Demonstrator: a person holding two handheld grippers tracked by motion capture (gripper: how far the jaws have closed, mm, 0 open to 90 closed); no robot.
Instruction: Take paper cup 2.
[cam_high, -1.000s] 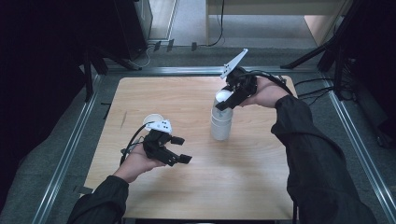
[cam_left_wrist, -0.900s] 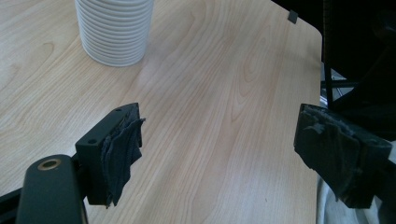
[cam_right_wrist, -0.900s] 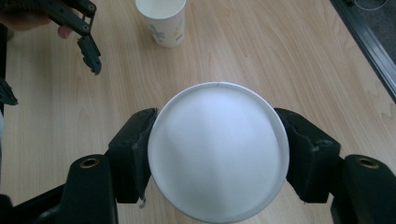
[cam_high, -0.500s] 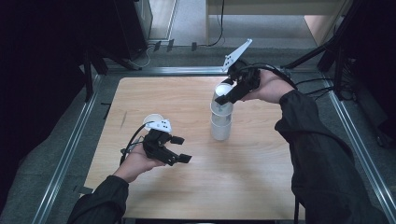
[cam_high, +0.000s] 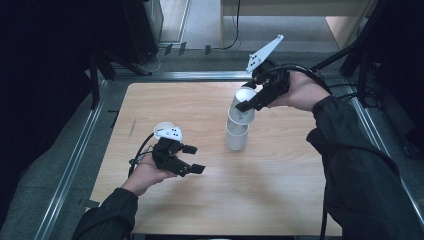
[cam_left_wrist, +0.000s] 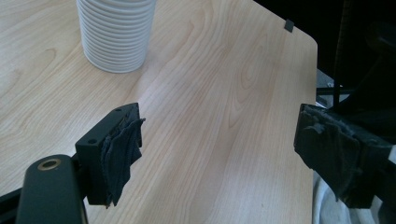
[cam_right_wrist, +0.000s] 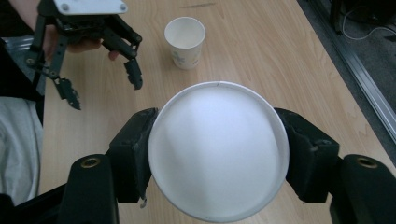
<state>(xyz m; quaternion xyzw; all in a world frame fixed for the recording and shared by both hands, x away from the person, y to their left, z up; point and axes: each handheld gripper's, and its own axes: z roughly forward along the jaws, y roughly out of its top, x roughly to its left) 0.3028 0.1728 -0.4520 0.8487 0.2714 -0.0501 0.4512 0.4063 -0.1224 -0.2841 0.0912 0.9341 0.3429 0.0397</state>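
Note:
A stack of white paper cups (cam_high: 236, 136) stands upright near the middle of the wooden table (cam_high: 280, 190). My right gripper (cam_high: 245, 105) is shut on the rim of the top cup (cam_high: 244, 97) and holds it lifted above the stack; its jaws have just been closing on it. In the right gripper view the cup's round white mouth (cam_right_wrist: 217, 140) spans the gap between both pads, with the stack (cam_right_wrist: 185, 41) on the table beyond. My left gripper (cam_high: 196, 159) hovers open and empty to the left of the stack, whose ribbed side (cam_left_wrist: 116, 32) shows in its own view.
Metal rails (cam_high: 75, 160) frame the table on the left and right. Cables and dark equipment stands (cam_high: 145, 30) sit on the floor beyond the far edge. Bare wood lies in front of the stack, between the two arms.
My right gripper has risen with the top cup, pulling it up out of the stack. The left gripper has stayed where it was.

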